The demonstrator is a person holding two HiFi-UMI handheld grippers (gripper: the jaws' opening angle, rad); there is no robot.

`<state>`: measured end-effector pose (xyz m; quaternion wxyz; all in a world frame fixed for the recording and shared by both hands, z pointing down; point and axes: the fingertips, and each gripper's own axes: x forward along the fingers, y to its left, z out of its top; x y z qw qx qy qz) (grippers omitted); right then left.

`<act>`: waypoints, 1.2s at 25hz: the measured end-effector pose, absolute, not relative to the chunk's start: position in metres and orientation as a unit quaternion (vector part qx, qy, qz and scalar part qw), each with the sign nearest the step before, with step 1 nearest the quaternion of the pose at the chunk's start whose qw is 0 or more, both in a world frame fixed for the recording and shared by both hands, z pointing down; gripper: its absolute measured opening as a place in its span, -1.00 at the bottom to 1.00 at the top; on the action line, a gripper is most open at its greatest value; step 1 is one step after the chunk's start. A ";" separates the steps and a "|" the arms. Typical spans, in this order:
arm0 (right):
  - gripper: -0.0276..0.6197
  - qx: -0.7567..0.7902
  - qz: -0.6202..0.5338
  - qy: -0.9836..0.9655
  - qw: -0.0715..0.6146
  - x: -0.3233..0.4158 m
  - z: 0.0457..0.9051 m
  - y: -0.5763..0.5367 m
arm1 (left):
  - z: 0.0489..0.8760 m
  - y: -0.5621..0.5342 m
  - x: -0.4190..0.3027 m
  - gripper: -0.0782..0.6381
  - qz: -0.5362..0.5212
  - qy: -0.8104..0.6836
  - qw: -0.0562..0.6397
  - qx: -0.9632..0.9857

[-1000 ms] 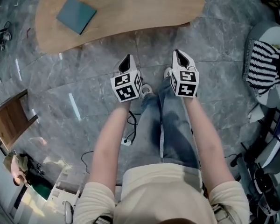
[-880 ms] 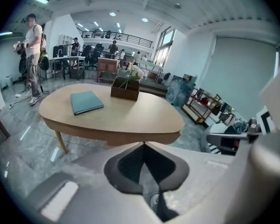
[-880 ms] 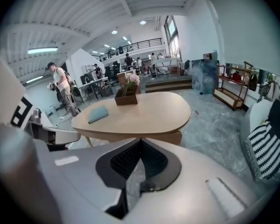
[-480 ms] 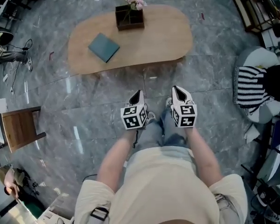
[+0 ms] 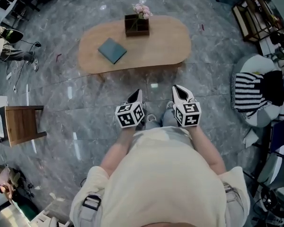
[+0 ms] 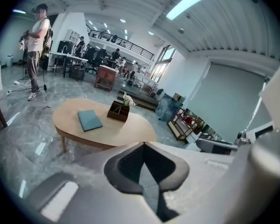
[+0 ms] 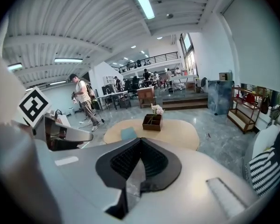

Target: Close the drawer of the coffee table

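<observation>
well beyond left gripper [image 5: 136, 95], right gripper [image 5: 179, 90], coffee table [image 5: 163, 44]

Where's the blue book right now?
In the head view, the book lies flat on the left half of the oval table. It sits close to the flower box, to its lower left in the picture.

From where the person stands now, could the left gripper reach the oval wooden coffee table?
Probably not without a step forward. The left gripper, jaws shut, is held before the person's body, and grey marble floor separates it from the oval wooden coffee table. Nothing blocks the way.
</observation>
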<state>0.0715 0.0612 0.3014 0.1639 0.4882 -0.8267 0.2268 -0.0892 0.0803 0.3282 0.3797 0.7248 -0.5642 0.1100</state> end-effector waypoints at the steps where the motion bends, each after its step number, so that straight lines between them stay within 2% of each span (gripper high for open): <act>1: -0.92 0.487 0.225 -0.828 0.163 0.071 0.297 0.064 | 0.322 0.081 -0.088 -0.78 0.104 -0.560 0.381 0.728; 18: -0.92 0.461 0.195 -0.857 0.124 0.046 0.251 0.076 | 0.277 0.084 -0.100 -0.78 0.062 -0.546 0.357 0.755; 30: -0.92 0.446 0.196 -0.863 0.132 0.038 0.253 0.077 | 0.277 0.087 -0.102 -0.78 0.058 -0.547 0.359 0.754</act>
